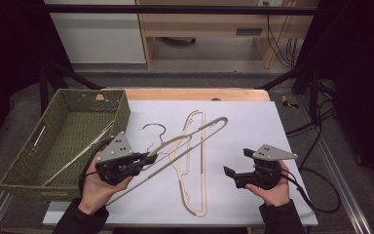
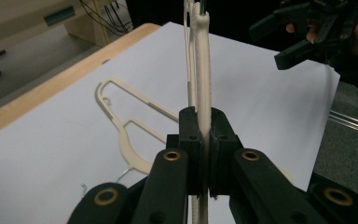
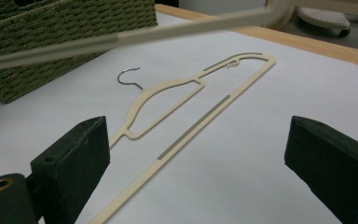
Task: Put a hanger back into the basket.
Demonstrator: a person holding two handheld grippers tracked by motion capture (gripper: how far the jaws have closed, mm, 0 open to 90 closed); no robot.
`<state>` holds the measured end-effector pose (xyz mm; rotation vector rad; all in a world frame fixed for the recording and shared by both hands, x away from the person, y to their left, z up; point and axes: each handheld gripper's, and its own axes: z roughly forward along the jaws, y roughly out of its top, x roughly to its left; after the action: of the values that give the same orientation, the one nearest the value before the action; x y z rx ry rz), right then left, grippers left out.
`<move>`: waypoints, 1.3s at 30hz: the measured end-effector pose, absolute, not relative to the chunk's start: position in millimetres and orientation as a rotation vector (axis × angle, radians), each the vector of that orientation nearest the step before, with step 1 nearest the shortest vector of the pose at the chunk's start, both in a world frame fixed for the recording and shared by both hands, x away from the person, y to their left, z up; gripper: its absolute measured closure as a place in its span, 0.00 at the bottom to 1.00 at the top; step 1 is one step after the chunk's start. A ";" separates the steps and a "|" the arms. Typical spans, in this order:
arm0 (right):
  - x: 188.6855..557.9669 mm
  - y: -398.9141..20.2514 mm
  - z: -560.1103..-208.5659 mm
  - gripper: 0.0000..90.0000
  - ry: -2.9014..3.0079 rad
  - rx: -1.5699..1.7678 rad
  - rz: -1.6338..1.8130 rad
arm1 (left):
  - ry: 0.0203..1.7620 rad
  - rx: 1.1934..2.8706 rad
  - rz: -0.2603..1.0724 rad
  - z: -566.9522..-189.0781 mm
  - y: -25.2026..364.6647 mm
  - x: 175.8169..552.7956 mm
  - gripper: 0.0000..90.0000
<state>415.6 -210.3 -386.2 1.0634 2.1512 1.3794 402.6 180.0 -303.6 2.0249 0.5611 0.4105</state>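
Gripping lifted hanger, left tongs angled rightward; right tongs agape.

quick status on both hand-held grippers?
Left hand-held gripper: shut on a cream hanger, lifted off the table.
Right hand-held gripper: open, empty.

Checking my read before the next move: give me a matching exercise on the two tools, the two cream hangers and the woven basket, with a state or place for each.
Things:
1. left tool
2. right tool
3. cream plastic hanger lying on the white sheet
4. olive-green woven basket

States or places:
A. jaws wide apart, nothing between them
B. at the table's left edge
C. flat on the sheet, between the two tools
D. clamped on the lifted cream plastic hanger

Pairs: 1-D, 2-A, 3-C, 4-B
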 end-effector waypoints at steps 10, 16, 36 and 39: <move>407.5 -230.5 -387.3 0.05 2.089 1.111 1.399 | 0.552 2.018 0.477 -253.2 203.1 410.6 0.96; 405.7 -233.5 -386.8 0.03 2.067 1.116 1.396 | 0.601 2.003 0.474 -239.9 229.7 427.7 0.96; 404.8 -235.4 -387.4 0.04 2.063 1.114 1.385 | 0.743 1.981 0.623 -234.4 330.1 464.8 0.96; 405.0 -234.0 -388.1 0.04 2.067 1.121 1.381 | 0.752 1.982 0.641 -238.7 343.8 468.7 0.96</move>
<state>405.0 -234.0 -388.1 1.1208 2.0666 1.3806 468.7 343.8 -238.7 1.9816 0.7519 0.6414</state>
